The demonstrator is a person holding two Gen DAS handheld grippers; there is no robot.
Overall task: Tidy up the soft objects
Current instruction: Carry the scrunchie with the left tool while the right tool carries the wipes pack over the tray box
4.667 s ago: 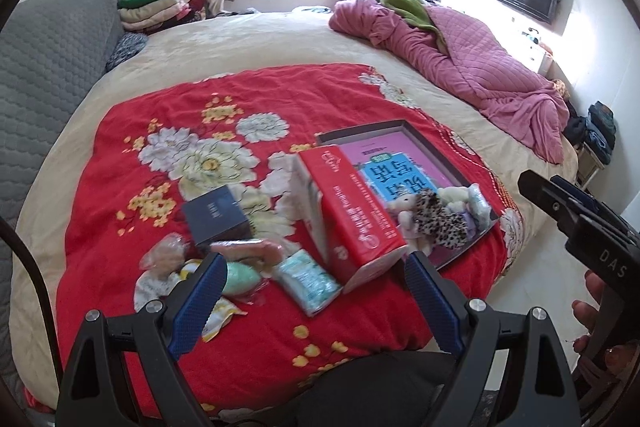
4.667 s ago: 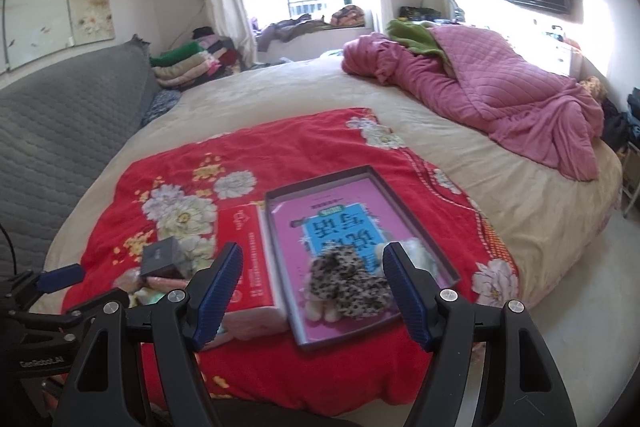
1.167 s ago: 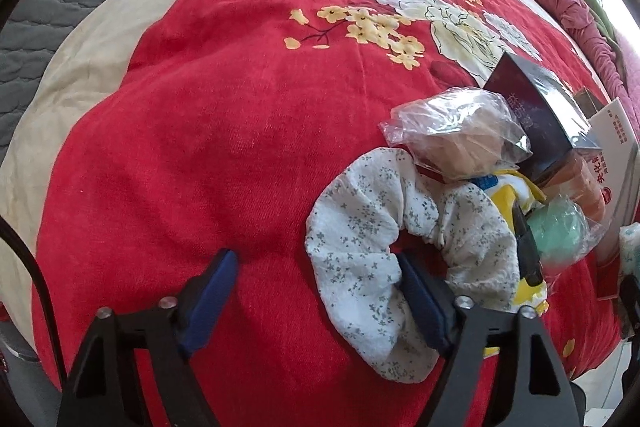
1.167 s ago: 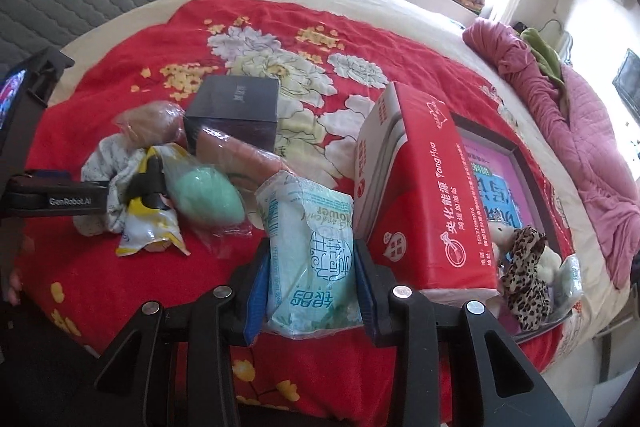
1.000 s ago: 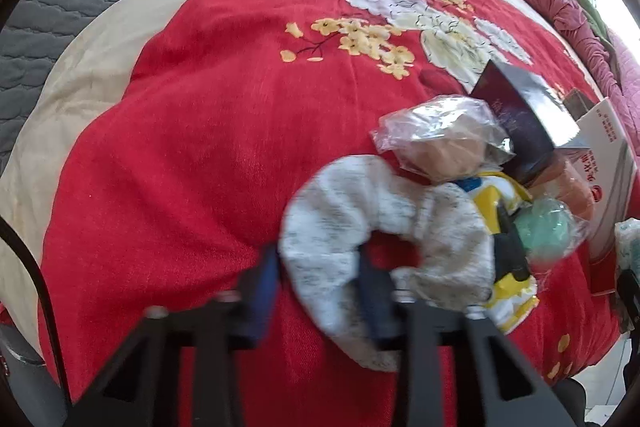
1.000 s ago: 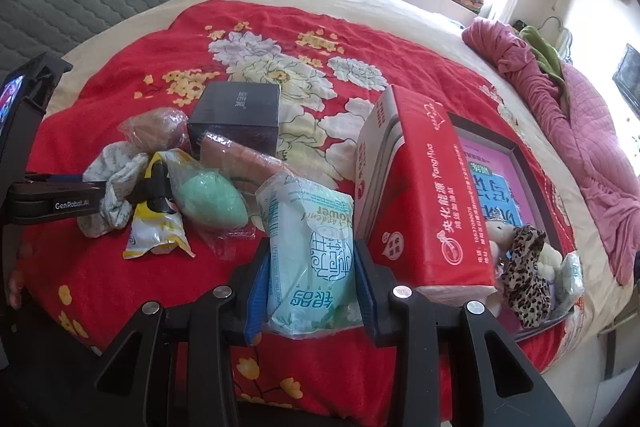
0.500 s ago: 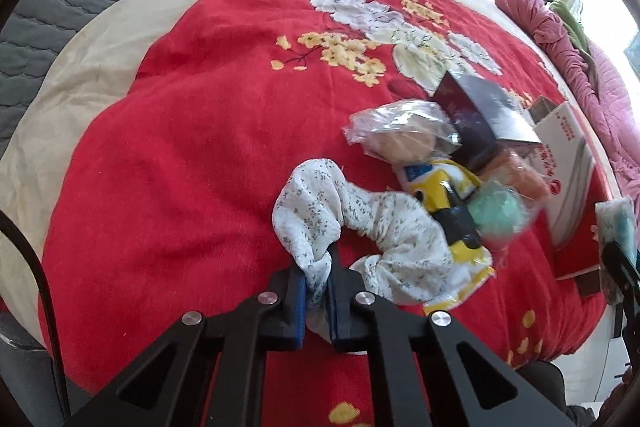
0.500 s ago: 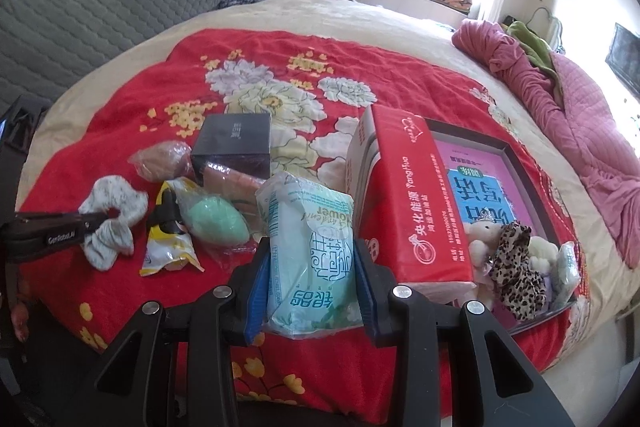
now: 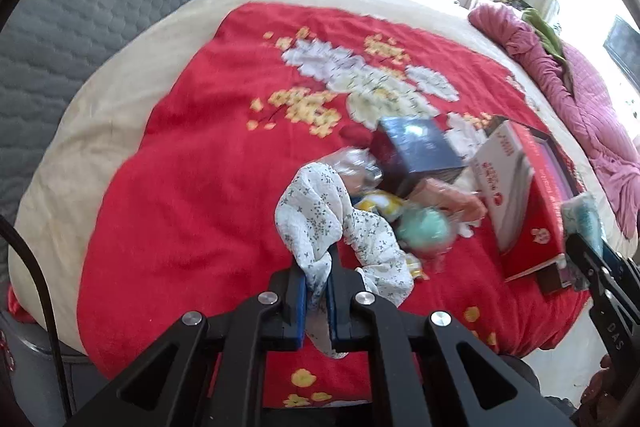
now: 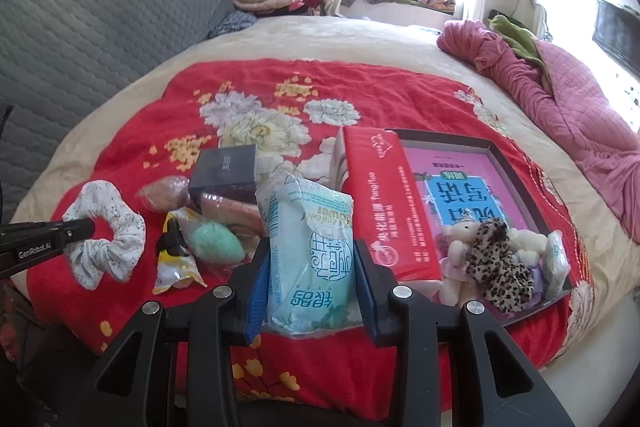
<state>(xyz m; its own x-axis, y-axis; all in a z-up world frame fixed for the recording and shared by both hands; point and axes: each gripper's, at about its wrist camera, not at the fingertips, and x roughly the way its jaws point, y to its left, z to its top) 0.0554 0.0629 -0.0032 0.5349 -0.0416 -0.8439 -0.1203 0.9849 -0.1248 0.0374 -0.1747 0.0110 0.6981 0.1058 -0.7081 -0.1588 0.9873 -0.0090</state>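
My left gripper (image 9: 318, 291) is shut on a white floral scrunchie (image 9: 316, 215) and holds it above the red blanket (image 9: 192, 187). In the right wrist view the scrunchie (image 10: 116, 227) hangs from the left gripper (image 10: 80, 229) at the far left. My right gripper (image 10: 312, 279) is shut on a pale blue tissue pack (image 10: 310, 251), held upright over the blanket's front edge. At the right lies a dark tray (image 10: 500, 155) holding a small plush toy (image 10: 460, 247) and a leopard-print scrunchie (image 10: 496, 259).
A red carton (image 10: 380, 203) stands beside the tray. A dark box (image 10: 226, 171), a bagged green ball (image 10: 214, 241), a yellow packet (image 10: 172, 259) and a bagged peach item (image 10: 164, 193) lie clustered on the blanket. A pink quilt (image 10: 560, 87) lies at the far right.
The left gripper closed on the scrunchie and lifted it off the blanket. The right gripper rose and drew back with the tissue pack still in it.
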